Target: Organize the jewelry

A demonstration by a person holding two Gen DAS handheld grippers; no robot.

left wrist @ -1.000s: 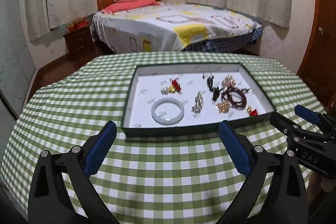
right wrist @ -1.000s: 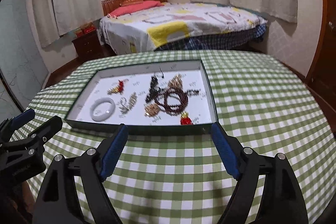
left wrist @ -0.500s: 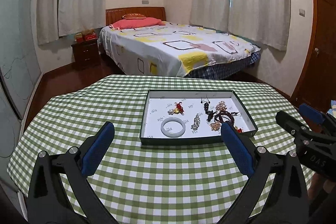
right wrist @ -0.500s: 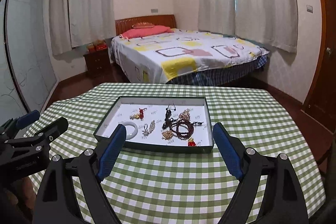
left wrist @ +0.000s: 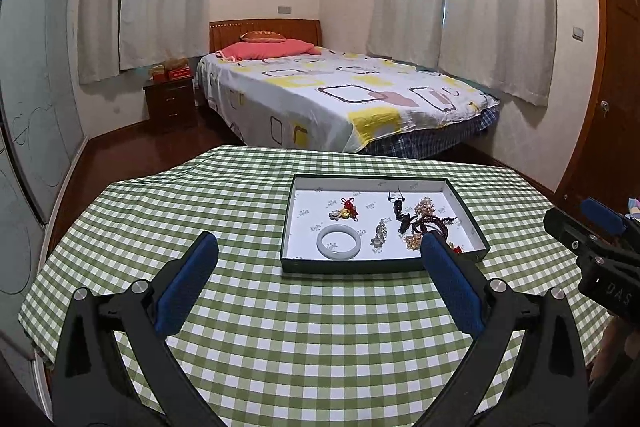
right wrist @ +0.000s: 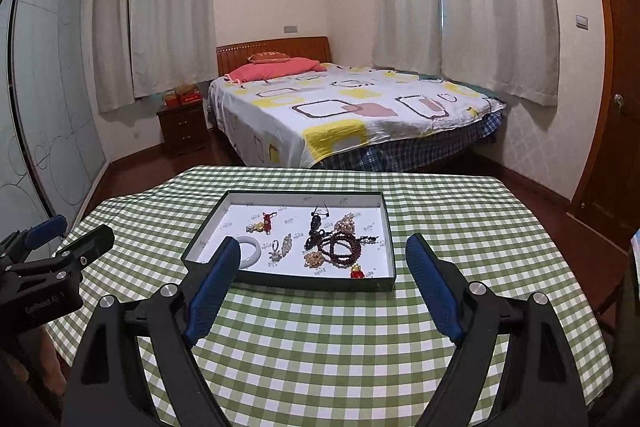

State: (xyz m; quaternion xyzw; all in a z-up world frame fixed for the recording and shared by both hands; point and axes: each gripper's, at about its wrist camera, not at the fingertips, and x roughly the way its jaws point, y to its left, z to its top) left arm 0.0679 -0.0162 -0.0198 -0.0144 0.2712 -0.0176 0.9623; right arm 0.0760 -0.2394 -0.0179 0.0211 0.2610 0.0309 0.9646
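Jewelry tray (left wrist: 384,265) sits on checked desk (left wrist: 280,327), at 12 o'clock of right claw (right wrist: 320,285), 1 o'clock of left claw (left wrist: 320,277). Both claws spread wide, empty, hovering short of tray. White bangle (left wrist: 339,247) lies apart at tray's 7 o'clock; dark bead strings (right wrist: 340,247) tangled toward 3 o'clock. Whether sorting is ahead or done: unclear.

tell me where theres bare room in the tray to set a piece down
Free: the tray's left strip, between its left wall and the white bangle, and the far left corner behind the red-and-gold charm. Crowded: the right half, where the dark bead strand tangles with other pieces.
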